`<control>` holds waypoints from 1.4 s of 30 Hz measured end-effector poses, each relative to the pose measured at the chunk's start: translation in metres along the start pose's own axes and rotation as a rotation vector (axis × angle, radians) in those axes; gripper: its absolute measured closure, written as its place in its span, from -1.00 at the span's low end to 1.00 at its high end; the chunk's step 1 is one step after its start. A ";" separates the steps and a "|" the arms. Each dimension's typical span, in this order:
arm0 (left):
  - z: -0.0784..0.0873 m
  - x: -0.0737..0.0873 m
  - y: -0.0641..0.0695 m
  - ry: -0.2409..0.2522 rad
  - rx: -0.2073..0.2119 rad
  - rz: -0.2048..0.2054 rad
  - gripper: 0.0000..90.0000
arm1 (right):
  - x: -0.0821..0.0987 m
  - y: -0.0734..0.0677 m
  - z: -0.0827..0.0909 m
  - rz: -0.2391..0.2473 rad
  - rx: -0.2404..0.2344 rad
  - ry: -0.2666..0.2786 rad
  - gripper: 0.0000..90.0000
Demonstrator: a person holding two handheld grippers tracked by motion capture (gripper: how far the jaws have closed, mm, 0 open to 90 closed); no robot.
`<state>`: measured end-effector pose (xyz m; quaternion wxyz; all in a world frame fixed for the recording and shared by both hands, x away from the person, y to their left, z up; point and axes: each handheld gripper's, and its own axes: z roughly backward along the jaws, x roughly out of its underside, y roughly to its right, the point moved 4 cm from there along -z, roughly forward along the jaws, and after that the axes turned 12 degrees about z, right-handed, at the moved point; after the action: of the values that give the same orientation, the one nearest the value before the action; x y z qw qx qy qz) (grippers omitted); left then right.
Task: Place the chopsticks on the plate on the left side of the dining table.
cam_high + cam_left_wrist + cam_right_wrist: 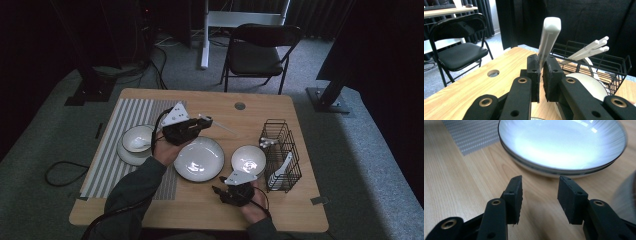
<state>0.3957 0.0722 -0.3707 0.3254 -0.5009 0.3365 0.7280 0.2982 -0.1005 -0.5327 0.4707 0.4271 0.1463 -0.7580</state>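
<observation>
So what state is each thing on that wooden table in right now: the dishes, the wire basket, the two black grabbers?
Left gripper: shut on a white plastic utensil handle, held above the table.
Right gripper: open, nothing between its jaws.
Wide white plate with dark rim: empty, upright.
Small white bowl on the white saucer: upright, a spoon inside.
Small white bowl by the basket: upright, empty.
Black wire basket: upright, holding white utensils.

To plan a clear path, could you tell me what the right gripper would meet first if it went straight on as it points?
Most likely the wide white shallow plate, directly ahead of the right gripper's open, empty jaws.
</observation>
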 end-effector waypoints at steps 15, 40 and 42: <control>0.013 0.005 0.000 -0.003 -0.012 -0.011 0.89 | -0.034 0.012 0.026 0.050 0.065 0.072 0.22; 0.027 0.011 0.001 -0.014 -0.026 -0.020 0.89 | -0.087 0.047 0.026 0.106 0.193 0.133 0.25; 0.028 0.011 0.001 -0.012 -0.027 -0.020 0.89 | -0.090 0.049 0.025 0.111 0.205 0.132 0.27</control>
<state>0.3776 0.0964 -0.3732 0.3281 -0.5043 0.3196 0.7321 0.3443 -0.0881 -0.4383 0.4552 0.5295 0.0746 -0.7120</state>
